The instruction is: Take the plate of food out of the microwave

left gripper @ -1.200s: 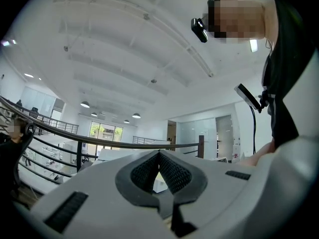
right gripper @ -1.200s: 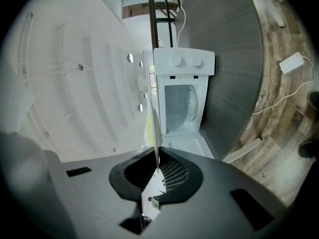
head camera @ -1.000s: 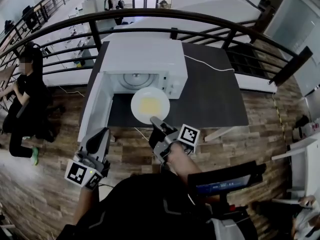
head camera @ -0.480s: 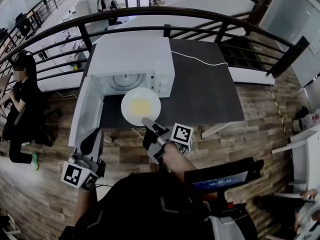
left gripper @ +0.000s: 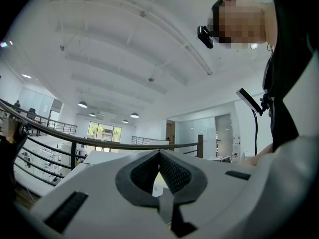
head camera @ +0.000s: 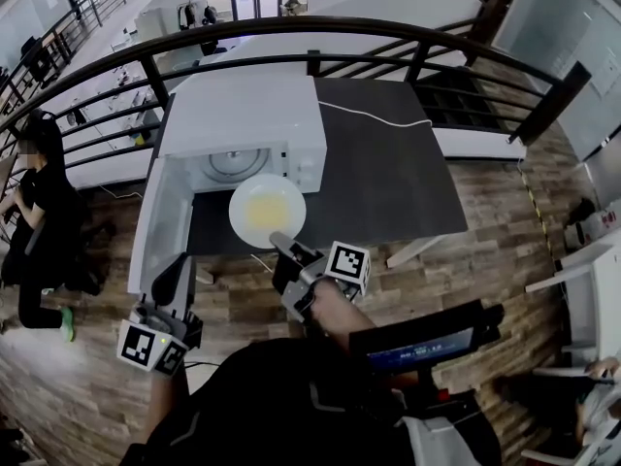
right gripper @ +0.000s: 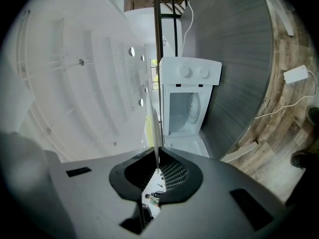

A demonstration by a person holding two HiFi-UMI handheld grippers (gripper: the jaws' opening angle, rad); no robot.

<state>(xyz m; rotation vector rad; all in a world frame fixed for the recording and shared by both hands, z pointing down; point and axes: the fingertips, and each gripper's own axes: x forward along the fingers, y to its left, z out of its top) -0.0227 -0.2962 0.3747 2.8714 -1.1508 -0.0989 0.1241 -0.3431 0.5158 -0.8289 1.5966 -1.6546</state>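
A white plate [head camera: 266, 210] with yellow food [head camera: 265, 207] on it hangs in front of the open white microwave [head camera: 243, 129], above the dark table. My right gripper [head camera: 278, 242] is shut on the plate's near rim. In the right gripper view the plate [right gripper: 154, 128] shows edge-on, running up from my right gripper [right gripper: 158, 167], with the microwave [right gripper: 188, 103] behind it. The microwave door [head camera: 160, 223] stands swung open at the left. My left gripper [head camera: 175, 272] hangs low beside that door; in its own view my left gripper [left gripper: 159, 158] has its pads together on nothing.
The dark table [head camera: 383, 173] carries the microwave, and a white cable [head camera: 374, 117] runs over its top. A black railing [head camera: 320, 32] curves behind it. A person sits at the far left [head camera: 39, 202]. A white adapter [right gripper: 297, 74] lies on the wooden floor.
The plate and my right gripper have shifted left and slightly nearer in the head view, as has the whole scene. My left gripper has dropped a little lower.
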